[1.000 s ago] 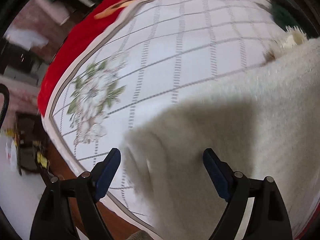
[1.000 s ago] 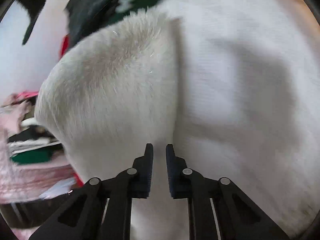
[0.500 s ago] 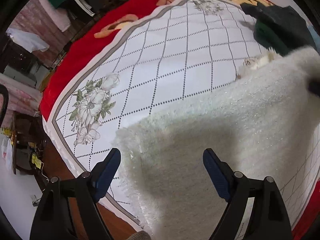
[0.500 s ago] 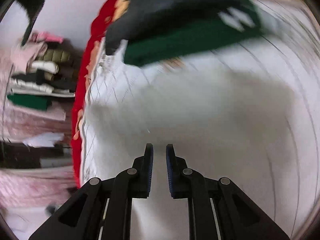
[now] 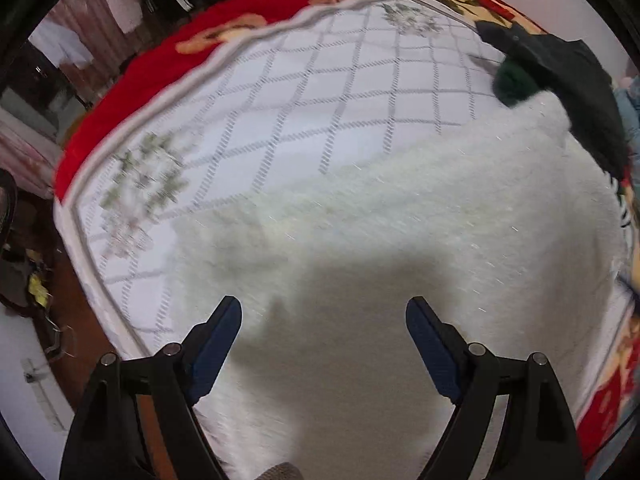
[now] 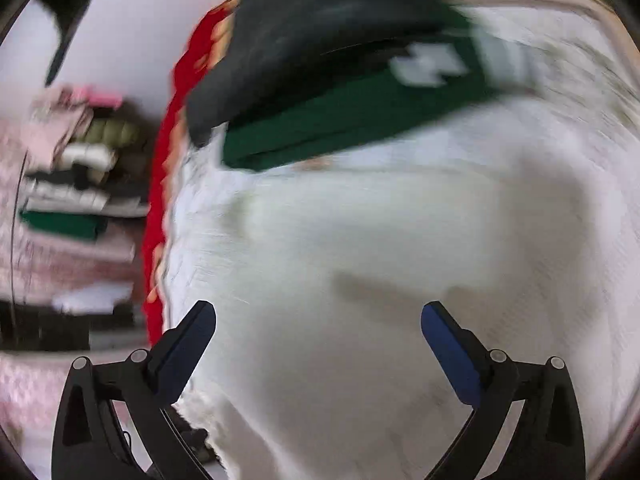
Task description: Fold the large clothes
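A large fluffy white garment [image 5: 400, 232] lies spread on the bed; it also fills the right wrist view [image 6: 380, 272]. My left gripper [image 5: 324, 340] is open and empty, hovering over the garment's near left part. My right gripper [image 6: 318, 344] is open and empty above the garment, near its edge by the bed's side. The right wrist view is blurred by motion.
The bed has a white quilt with a grey grid and flowers [image 5: 304, 92] and a red floral border [image 5: 168, 56]. A stack of black and dark green clothes [image 5: 560, 80] lies at the garment's far end [image 6: 340, 92]. Shelves of folded clothes [image 6: 76, 184] stand beside the bed.
My right gripper was shut on the white garment and has opened, letting it go. The garment now lies flatter on the bed. My left gripper stayed open and shifted over the garment.
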Available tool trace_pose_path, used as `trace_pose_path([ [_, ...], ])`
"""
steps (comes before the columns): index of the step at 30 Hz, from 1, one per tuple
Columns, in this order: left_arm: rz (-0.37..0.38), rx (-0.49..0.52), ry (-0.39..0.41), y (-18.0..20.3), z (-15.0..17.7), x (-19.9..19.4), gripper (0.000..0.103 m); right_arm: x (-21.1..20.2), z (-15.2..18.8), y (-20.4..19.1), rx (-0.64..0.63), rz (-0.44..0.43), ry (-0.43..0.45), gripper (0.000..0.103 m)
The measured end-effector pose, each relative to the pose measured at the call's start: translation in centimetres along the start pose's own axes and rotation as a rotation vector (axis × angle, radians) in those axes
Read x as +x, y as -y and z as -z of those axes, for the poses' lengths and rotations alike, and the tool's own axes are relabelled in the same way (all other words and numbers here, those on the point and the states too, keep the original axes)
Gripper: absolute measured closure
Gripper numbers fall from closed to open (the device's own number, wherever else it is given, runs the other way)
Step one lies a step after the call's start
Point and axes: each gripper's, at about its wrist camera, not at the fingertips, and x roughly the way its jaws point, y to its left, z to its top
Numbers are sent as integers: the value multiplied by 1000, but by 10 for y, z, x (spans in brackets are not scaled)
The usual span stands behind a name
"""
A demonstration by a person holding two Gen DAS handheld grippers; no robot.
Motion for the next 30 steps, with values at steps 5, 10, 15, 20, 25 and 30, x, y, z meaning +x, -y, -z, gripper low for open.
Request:
trace_pose_path([
  [5,44,-9,-38,23,10,11,19,16,9,95,226,-132,-42,0],
  [10,22,22,-38,45,19,17,19,60,-12,104,257,-307,-12,70],
  [15,22,62,-53,65,29,12,19,19,12,114,368,-340,96,87],
  [20,32,132,-95,79,60,-5,19,-73,92,176,516,-233,150,88],
  [25,22,190,-146,82,81,-13,19,-136,176,210,526,-29,17,89],
  [30,-79,157,-30,61,40,-20,19,-152,177,173,317,147,-11,84],
])
